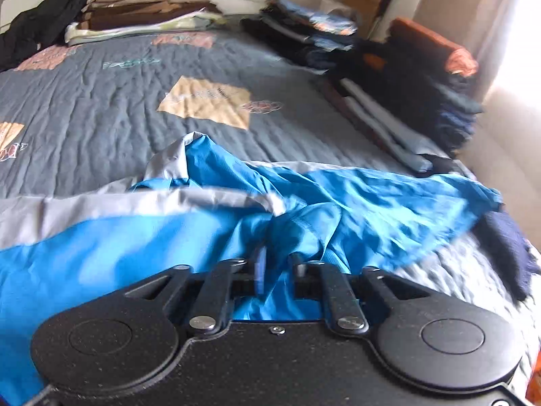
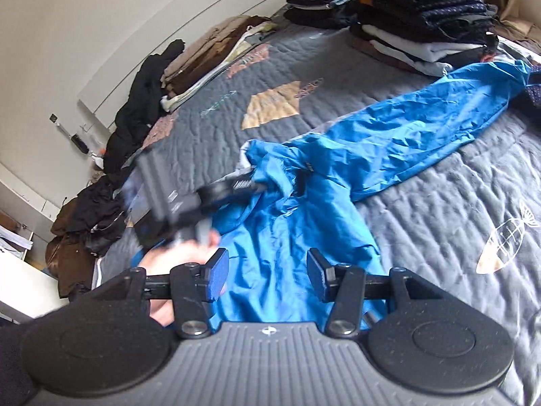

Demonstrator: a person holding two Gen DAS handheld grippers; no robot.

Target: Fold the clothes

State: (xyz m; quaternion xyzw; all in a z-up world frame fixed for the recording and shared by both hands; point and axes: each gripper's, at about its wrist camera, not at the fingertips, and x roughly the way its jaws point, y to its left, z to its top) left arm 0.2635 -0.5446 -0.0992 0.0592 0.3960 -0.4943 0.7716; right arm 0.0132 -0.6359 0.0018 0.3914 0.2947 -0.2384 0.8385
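The left tongs [image 1: 275, 264] are pinched onto a bunched ridge of the blue jacket [image 1: 338, 203], fabric gathered up between the fingers; the right wrist view shows them from outside, gripped in a hand [image 2: 175, 257], their tip buried in the jacket's crumpled middle. The right tongs [image 2: 267, 270] stand spread wide with nothing between them, hovering over the near part of the jacket.

The jacket lies loose and rumpled on the bed [image 1: 101, 111], body towards the person, one sleeve [image 2: 422, 132] stretched out flat away from the left tongs, towards the tall pile of folded clothes [image 2: 422, 17] at the bed's far corner. A grey band [image 1: 135, 206] runs along the jacket's edge just beyond the left tongs. Further from the tongs, along the wall, lie a beige and brown stack [image 1: 145, 10] and a black heap [image 1: 50, 13].

By my judgement the jacket is the garment in hand and it is not yet folded: it is being pulled or straightened by its middle, though whether this is spreading it flat or starting a fold I cannot settle. The next move calls for the right tongs to take a second hold on the cloth, well apart from the left tongs' pinch, so the slippery fabric can be tensioned between two points rather than dragged in a lump.
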